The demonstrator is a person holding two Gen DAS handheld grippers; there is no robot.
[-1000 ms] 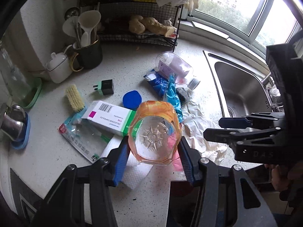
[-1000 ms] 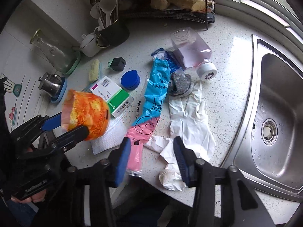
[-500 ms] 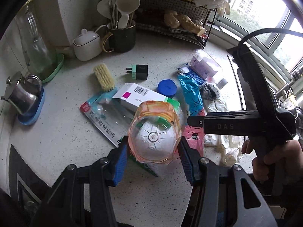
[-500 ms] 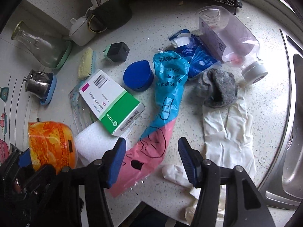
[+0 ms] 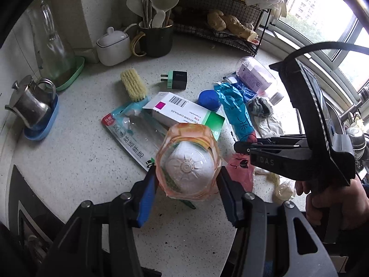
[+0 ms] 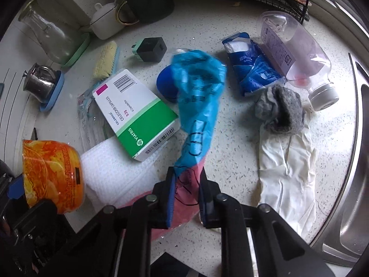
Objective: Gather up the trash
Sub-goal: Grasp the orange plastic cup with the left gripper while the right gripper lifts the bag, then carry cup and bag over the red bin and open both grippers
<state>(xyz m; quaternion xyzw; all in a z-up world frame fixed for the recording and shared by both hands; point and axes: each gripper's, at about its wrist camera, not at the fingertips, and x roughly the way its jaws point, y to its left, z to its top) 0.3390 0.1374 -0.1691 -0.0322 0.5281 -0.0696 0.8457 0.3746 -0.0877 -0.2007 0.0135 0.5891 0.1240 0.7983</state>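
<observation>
on the speckled counter: two grippers, both loaded

over the near edge of the countertop [image 5: 69,161] the left gripper [image 5: 188,182] has its blue-padded fingers [image 5: 147,194] pressed against both sides of an orange-labelled plastic bottle [image 5: 188,164]. bottle is clear, base toward the camera, moulded star pattern in the base, orange citrus-print wrap; held off the counter, above a toothbrush blister pack [image 5: 129,131].

right gripper [image 6: 185,198] has its fingers pinched together on the pink end of a blue-and-pink plastic bag [image 6: 198,92]. bag is thin, crinkled film with black line drawings; blue end blurred and partly covering a blue round lid [image 6: 165,85].

other items lying on the counter: white-and-green medicine box [image 6: 136,115] on a white paper towel [image 6: 110,173]; blue tissue packet [image 6: 251,69] beside a clear bottle with pink liquid [image 6: 297,53], on its side; grey rag [image 6: 281,110] touching a white rubber glove [image 6: 288,168]; yellow brush [image 6: 106,60]; black plug adapter [image 6: 152,49].
</observation>
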